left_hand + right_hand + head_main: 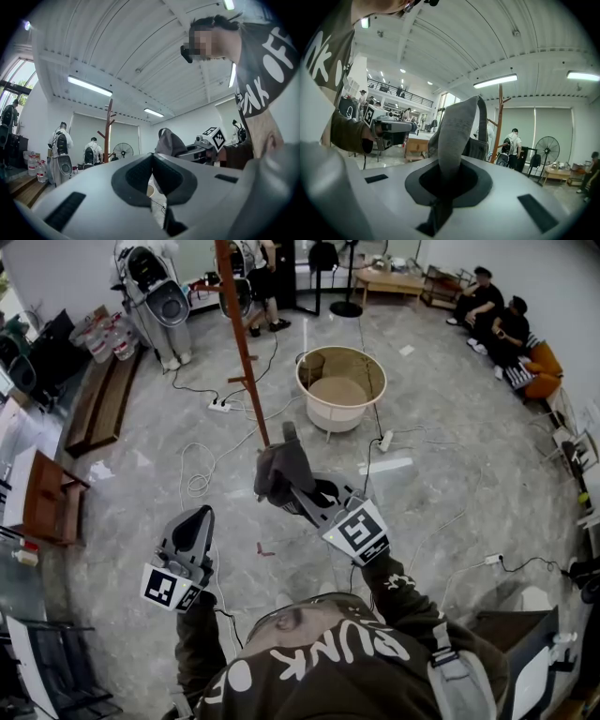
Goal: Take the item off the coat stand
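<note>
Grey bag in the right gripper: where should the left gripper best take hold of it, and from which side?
Grip the grey bag by its bunched body, coming from the left in the head view. The right gripper is shut only on the strap, so the soft body is free and faces the left gripper. Its jaws are together, so they must probably open first.

The left gripper [152, 158] fills the lower part of the view. Its jaws appear to meet at the tips, with nothing between them. Beyond them, the right gripper [185, 150] carries a grey fabric item [168, 140] at its front end. The wooden coat stand [108, 129] stands upright further back at left, near a pedestal fan [123, 151] and two people wearing backpacks [61, 145].
</note>
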`<state>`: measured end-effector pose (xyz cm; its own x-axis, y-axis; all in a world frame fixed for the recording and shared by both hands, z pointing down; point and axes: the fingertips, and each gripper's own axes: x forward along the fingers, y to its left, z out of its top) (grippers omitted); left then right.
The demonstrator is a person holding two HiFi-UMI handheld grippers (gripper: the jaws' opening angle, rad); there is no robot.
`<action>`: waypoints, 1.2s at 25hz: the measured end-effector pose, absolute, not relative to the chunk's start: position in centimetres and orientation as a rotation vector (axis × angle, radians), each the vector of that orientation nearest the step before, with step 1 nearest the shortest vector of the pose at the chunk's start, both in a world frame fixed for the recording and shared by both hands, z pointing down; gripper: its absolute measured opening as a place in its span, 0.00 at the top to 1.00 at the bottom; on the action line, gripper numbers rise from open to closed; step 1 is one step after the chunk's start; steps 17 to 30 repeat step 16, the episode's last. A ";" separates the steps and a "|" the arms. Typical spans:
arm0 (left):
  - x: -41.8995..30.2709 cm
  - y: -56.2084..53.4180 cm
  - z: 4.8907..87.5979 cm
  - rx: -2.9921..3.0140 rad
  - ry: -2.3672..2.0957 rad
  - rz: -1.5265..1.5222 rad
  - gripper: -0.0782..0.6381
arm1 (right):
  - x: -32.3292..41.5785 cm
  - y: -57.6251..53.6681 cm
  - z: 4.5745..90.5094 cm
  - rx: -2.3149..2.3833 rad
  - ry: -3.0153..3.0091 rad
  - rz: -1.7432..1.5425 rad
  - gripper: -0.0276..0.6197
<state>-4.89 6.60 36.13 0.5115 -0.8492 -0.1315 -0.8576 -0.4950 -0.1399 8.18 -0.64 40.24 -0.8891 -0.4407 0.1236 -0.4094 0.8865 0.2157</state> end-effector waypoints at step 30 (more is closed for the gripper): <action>-5.2 6.2 36.4 -2.556 1.464 0.073 0.88 | 8.0 -1.1 40.4 0.667 -2.877 -0.288 0.93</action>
